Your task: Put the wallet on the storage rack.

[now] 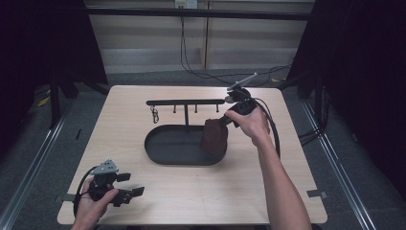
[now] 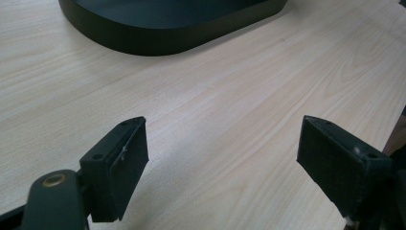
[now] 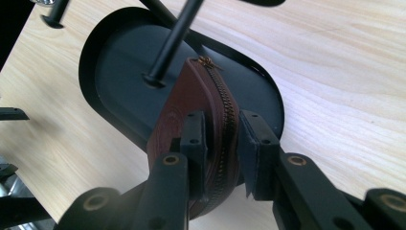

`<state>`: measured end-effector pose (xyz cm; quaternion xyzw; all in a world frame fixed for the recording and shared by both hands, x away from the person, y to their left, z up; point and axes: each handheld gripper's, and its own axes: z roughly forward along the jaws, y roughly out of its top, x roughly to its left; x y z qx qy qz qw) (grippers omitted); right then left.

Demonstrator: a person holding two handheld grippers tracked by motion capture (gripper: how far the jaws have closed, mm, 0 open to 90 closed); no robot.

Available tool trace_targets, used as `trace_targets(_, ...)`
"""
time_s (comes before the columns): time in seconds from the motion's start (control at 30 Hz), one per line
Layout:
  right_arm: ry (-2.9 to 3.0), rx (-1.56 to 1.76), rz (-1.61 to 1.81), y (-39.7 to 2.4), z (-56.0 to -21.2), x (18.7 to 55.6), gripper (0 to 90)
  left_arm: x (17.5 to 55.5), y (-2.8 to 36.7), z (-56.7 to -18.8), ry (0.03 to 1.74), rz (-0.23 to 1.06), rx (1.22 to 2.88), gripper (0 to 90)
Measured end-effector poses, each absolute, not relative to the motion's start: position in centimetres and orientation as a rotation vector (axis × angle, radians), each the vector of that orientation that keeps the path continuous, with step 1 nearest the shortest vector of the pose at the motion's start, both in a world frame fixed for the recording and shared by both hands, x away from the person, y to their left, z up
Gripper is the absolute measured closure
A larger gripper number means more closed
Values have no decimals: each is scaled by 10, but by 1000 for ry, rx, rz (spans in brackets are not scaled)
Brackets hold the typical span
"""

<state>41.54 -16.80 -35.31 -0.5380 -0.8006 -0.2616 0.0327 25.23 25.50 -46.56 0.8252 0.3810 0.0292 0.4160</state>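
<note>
A brown zippered pouch (image 1: pixel 213 136) hangs over the right end of a black oval tray (image 1: pixel 165 152). My right gripper (image 3: pixel 221 139) is shut on the pouch (image 3: pixel 184 105), its jaws clamped on either side of the brass zipper. From the tray's middle rises a black post carrying a hook rail (image 1: pixel 186 102). A small metal keyring (image 1: pixel 154 115) dangles from a hook near the rail's left end. My left gripper (image 1: pixel 135 184) rests open near the table's front left corner, nothing between its fingers (image 2: pixel 119 163). The tray's front wall (image 2: pixel 163 38) lies beyond them.
The light wood table (image 1: pixel 191 191) has bare surface in front of the tray. Cables trail across the floor behind the table. Dark curtains stand at both sides. Tape marks sit at the front corners.
</note>
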Motion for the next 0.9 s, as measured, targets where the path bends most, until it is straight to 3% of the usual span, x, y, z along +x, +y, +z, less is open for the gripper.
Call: trace_targets(0.9,-2358,-1654,-907,-163,-398,431,737,252,255,-465,951,68,2075,176)
